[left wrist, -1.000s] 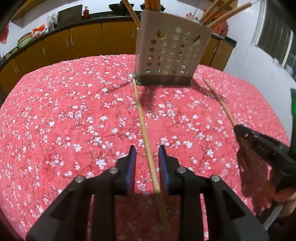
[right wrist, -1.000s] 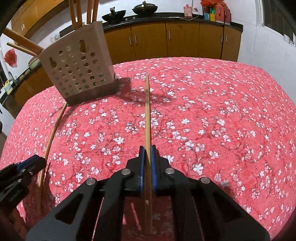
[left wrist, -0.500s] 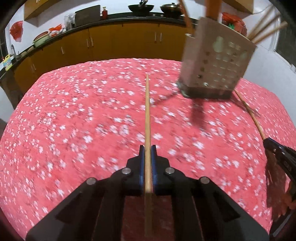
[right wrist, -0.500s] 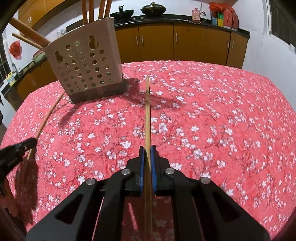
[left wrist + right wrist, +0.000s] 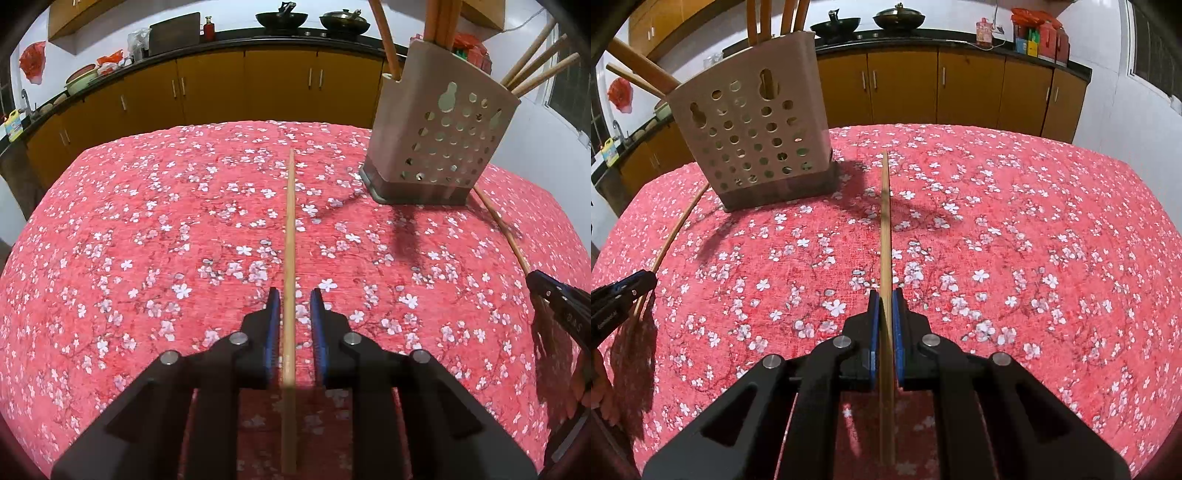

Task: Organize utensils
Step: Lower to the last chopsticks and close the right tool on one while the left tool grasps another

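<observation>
a: where are the chopsticks?
b: one chopstick point(image 5: 289, 236) lies between the fingers of the left gripper point(image 5: 294, 295), which are a little apart and do not press it. the other chopstick point(image 5: 885, 229) is clamped tight in the right gripper point(image 5: 885, 295).
a: and the holder?
b: the perforated utensil holder point(image 5: 753, 136) stands on the red flowered tablecloth point(image 5: 1034, 240) between both, with wooden utensils inside.

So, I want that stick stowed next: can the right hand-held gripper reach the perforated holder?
Probably yes: the right hand-held gripper is shut on its chopstick, and only tablecloth lies between it and the holder.
</observation>
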`<state>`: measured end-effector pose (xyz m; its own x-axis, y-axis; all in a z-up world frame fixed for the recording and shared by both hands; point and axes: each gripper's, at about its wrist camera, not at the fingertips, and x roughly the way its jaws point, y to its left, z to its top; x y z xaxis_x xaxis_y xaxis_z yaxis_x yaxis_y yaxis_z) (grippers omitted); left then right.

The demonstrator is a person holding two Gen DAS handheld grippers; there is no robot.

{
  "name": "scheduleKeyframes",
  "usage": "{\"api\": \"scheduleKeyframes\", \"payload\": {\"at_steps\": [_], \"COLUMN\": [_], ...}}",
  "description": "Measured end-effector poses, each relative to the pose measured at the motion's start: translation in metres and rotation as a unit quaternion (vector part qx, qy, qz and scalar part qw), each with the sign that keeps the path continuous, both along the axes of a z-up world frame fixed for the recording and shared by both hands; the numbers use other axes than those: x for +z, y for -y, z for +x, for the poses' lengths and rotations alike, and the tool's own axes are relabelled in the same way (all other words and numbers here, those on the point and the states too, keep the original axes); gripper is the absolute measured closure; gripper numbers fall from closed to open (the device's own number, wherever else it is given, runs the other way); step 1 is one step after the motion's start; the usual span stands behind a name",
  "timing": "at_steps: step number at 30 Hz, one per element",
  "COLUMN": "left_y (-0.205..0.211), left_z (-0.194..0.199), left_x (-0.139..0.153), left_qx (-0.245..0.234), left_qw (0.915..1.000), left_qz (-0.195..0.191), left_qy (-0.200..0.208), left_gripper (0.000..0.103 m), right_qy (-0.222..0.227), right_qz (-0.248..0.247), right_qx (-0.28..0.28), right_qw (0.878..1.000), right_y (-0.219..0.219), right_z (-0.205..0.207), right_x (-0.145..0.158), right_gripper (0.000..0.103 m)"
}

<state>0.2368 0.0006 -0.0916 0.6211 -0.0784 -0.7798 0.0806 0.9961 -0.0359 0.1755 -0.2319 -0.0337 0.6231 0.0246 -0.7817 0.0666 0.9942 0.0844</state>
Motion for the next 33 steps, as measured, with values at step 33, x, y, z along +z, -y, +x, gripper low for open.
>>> {"api": "scheduleKeyframes", "payload": {"at_steps": [33], "left_y": [-0.0005], "left_z": [-0.0024], "left_x": [0.0001], "left_qx": [0.007], "left_qw": [1.0], "left_qz": [0.003], "left_qy": [0.002], "left_gripper": [0.082], "right_qy": [0.0], "right_qz": [0.005], "right_qx": [-0.003], "right_qw": [1.0], "right_y": [0.002], "right_z": [-0.0006], "right_x": [0.0004], "right_gripper": [0.094]}}
